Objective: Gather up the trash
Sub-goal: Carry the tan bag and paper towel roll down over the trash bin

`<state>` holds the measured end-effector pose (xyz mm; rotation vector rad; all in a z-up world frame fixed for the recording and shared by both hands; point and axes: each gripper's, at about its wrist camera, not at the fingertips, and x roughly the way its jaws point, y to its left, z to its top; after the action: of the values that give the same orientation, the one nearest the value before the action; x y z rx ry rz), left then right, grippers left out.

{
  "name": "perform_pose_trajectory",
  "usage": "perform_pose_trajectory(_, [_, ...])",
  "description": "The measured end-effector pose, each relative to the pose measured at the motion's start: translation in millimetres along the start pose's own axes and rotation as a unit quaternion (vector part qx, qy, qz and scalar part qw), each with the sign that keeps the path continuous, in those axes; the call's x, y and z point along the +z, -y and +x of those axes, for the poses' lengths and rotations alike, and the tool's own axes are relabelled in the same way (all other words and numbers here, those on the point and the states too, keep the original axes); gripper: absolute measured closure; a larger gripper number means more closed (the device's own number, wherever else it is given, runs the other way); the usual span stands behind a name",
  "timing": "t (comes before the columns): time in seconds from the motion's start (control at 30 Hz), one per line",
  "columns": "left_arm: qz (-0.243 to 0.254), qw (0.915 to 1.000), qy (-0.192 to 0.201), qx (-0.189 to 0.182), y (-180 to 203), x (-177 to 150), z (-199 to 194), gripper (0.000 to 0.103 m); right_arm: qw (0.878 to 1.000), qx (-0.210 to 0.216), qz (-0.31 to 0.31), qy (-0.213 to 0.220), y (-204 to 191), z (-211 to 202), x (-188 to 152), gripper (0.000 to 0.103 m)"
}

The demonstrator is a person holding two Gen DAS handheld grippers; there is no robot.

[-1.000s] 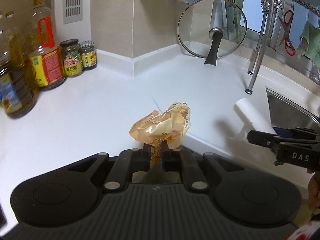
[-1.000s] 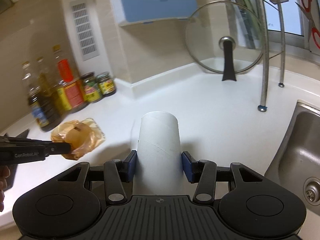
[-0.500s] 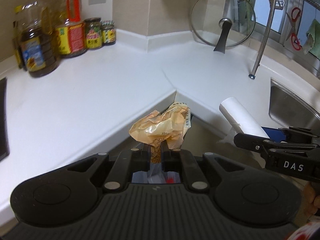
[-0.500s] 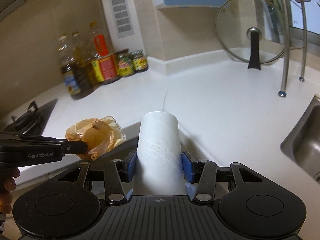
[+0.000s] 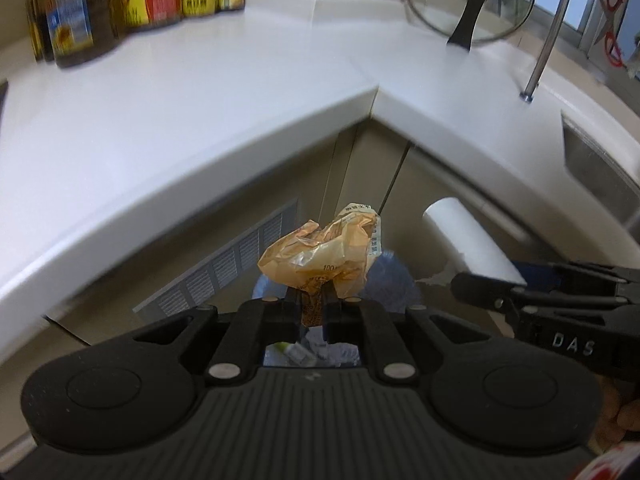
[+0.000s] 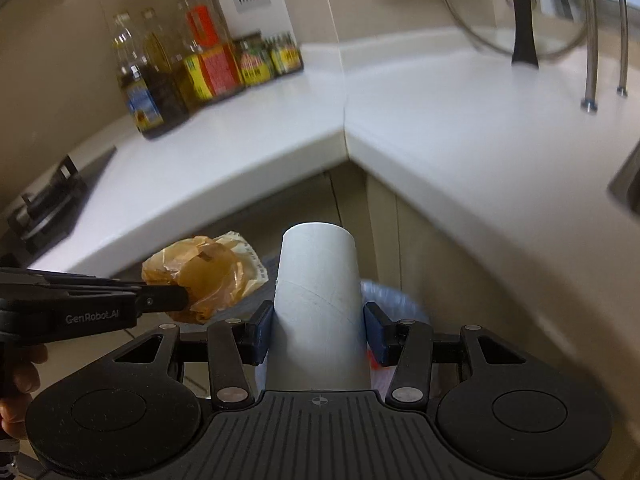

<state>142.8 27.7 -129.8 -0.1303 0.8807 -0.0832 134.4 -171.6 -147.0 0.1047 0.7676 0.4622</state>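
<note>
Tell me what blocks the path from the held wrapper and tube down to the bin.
Nothing visible does. The crumpled wrapper and cardboard tube hang past the counter edge, above the blue-lined bin; its opening is mostly hidden by the claws.

Each camera rides on the back of its own tongs and looks forward and steeply down along them, out past the white counter's (image 5: 192, 120) inner corner toward the lined bin (image 5: 394, 280) on the floor below, with whatever is gripped sitting very close to the lens. The left view sees the right tongs (image 5: 460, 282) poking in from its right edge, and the right view sees the left tongs (image 6: 182, 300) from its left edge. Both share the counter corner, the bottles (image 6: 172, 76), the glass lid (image 5: 460, 8) and the bin.
</note>
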Motion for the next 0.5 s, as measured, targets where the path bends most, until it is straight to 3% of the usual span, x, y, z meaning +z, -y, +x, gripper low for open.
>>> perform_pose_trajectory(0.5, [0.000, 0.9959, -0.090, -0.015, -6.9, -26.6, 121.3, 0.094, 0.995, -0.036, 0.046, -0.086, 47.8, 111.9, -48.9, 0.055])
